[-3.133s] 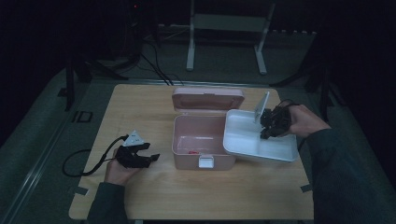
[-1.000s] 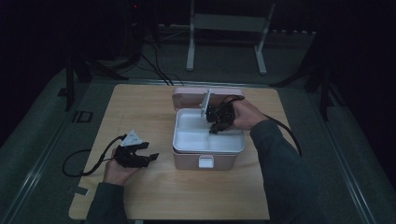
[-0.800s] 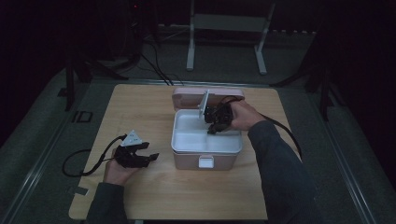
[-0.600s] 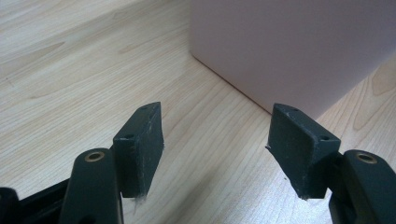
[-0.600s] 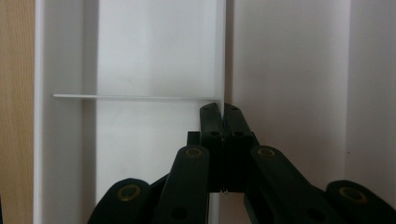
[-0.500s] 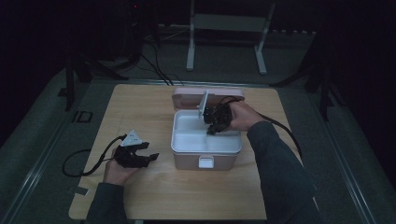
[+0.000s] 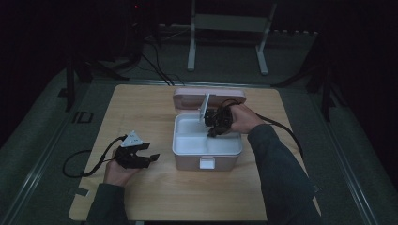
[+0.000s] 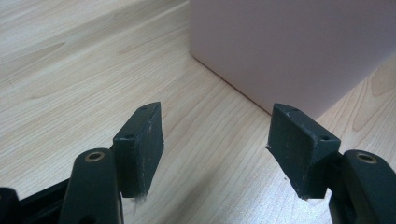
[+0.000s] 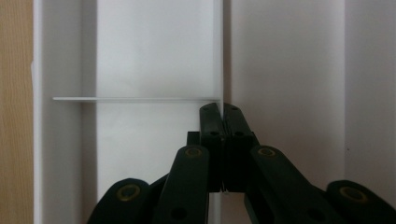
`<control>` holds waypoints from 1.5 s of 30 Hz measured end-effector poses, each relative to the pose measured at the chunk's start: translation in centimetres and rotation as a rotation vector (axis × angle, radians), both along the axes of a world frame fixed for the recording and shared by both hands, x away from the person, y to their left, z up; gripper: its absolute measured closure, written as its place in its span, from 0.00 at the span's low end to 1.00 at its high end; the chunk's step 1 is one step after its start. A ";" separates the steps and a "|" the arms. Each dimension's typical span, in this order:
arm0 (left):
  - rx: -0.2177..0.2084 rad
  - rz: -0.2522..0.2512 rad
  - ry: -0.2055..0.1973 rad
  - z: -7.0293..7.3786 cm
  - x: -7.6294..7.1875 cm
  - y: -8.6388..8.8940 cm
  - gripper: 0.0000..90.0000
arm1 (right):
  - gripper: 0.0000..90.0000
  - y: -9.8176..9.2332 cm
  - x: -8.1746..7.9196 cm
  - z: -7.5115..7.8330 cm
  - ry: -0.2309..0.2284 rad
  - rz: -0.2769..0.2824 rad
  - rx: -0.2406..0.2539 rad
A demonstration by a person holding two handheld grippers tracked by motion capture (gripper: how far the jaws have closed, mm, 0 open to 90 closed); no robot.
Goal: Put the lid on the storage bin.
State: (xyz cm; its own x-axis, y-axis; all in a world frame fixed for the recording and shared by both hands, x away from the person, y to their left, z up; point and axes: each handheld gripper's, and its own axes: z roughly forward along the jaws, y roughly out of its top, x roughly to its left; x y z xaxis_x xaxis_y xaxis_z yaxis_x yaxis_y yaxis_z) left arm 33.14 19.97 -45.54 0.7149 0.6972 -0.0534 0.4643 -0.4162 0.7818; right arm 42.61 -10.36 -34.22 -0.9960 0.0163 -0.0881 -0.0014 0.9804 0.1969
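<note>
A pink box stands mid-table with its lid open behind it. A white divided tray sits in the top of the box. My right gripper is over the tray's far right part, shut on the tray's upright divider wall; in the right gripper view the jaws pinch that thin wall of the tray. My left gripper rests on the table left of the box, open and holding nothing. In the left gripper view it faces the box's pink side wall.
The wooden table has bare room left, right and in front of the box. Cables trail from both grippers. A metal stand and dark floor lie beyond the far edge.
The right gripper carried the white tray from the right of the box over it and lowered it into the box. The left gripper has stayed put.
</note>
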 end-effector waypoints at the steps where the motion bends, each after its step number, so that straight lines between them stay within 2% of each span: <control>1: 0.001 0.000 0.001 0.0 0.0 0.0 0.39 | 0.99 0.0 0.0 0.0 0.000 -0.001 0.001; 7: 0.004 0.002 -0.001 0.1 0.0 0.1 0.39 | 0.98 0.0 0.1 -0.5 0.009 -0.012 0.001; 13: 0.006 -0.002 -0.001 0.1 0.1 0.1 0.39 | 0.90 -0.4 0.0 -0.2 -0.020 -0.032 0.010; 15: 0.000 -0.005 -0.002 0.3 0.1 0.1 0.39 | 0.83 -1.5 -0.1 0.8 -0.037 -0.054 0.039; 17: 0.003 -0.003 -0.005 0.6 0.1 0.1 0.39 | 0.81 -2.7 -0.1 1.5 -0.040 -0.061 0.065; 19: 0.002 0.001 -0.019 1.6 0.4 0.4 0.40 | 0.79 -4.1 -0.1 1.9 -0.048 -0.087 0.077; 20: 0.002 0.001 -0.019 1.6 0.4 0.4 0.40 | 0.74 -5.3 -0.1 2.0 -0.031 -0.103 0.079; 22: -0.002 0.006 -0.029 2.1 0.6 0.5 0.40 | 0.74 -5.6 -0.1 2.0 -0.035 -0.116 0.077; 23: -0.017 0.004 -0.034 2.9 1.1 0.7 0.40 | 0.74 -7.1 -0.1 2.3 -0.028 -0.162 0.092; 25: -0.025 0.003 -0.037 3.4 1.5 0.7 0.40 | 0.74 -7.6 -0.1 2.3 -0.027 -0.166 0.103; 26: -0.044 -0.002 -0.040 4.3 2.2 0.7 0.42 | 0.74 -9.0 0.0 2.6 -0.033 -0.185 0.116; 27: -0.046 -0.005 -0.042 4.6 2.5 0.7 0.43 | 0.75 -9.6 -0.1 2.8 -0.038 -0.213 0.111; 28: -0.055 -0.008 -0.046 5.3 3.0 0.6 0.44 | 0.77 -10.0 0.0 2.9 -0.045 -0.211 0.122; 31: -0.056 -0.010 -0.042 6.9 4.3 0.4 0.51 | 0.85 -11.7 0.4 3.5 -0.066 -0.245 0.149; 32: -0.049 -0.016 -0.041 7.5 4.8 0.2 0.54 | 0.89 -12.3 0.6 3.7 -0.079 -0.276 0.159; 34: -0.058 -0.021 -0.039 8.8 5.7 -0.1 0.63 | 0.96 -13.3 1.1 4.2 -0.126 -0.333 0.183; 35: -0.060 -0.023 -0.038 9.4 6.2 -0.2 0.69 | 0.99 -13.8 1.3 4.6 -0.144 -0.364 0.206; 36: -0.060 -0.023 -0.038 9.4 6.2 -0.2 0.74 | 1.00 -14.2 1.6 4.9 -0.158 -0.391 0.233; 37: -0.066 -0.025 -0.041 10.6 7.0 -0.6 0.80 | 1.00 -14.7 1.8 5.4 -0.179 -0.423 0.269; 41: -0.088 -0.027 -0.050 12.4 8.5 -1.4 0.99 | 1.00 -15.0 2.2 6.4 -0.231 -0.477 0.329; 42: -0.088 -0.027 -0.050 12.4 8.5 -1.4 0.99 | 1.00 -15.0 2.2 6.4 -0.231 -0.477 0.329; 43: -0.080 -0.031 -0.053 13.0 8.9 -1.9 0.99 | 1.00 -14.8 2.4 6.9 -0.260 -0.498 0.355; 45: -0.063 -0.028 -0.064 14.0 9.5 -2.8 0.99 | 1.00 -14.7 2.6 7.2 -0.275 -0.505 0.376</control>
State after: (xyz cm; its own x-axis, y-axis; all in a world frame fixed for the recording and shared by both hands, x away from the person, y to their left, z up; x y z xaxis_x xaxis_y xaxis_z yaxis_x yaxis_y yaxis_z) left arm 42.65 17.14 -31.53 0.7376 0.6734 -0.0497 0.4012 -0.3778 0.8344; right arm 45.18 -25.03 -27.04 -0.8004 0.5518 -0.2341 0.3394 0.7391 0.5818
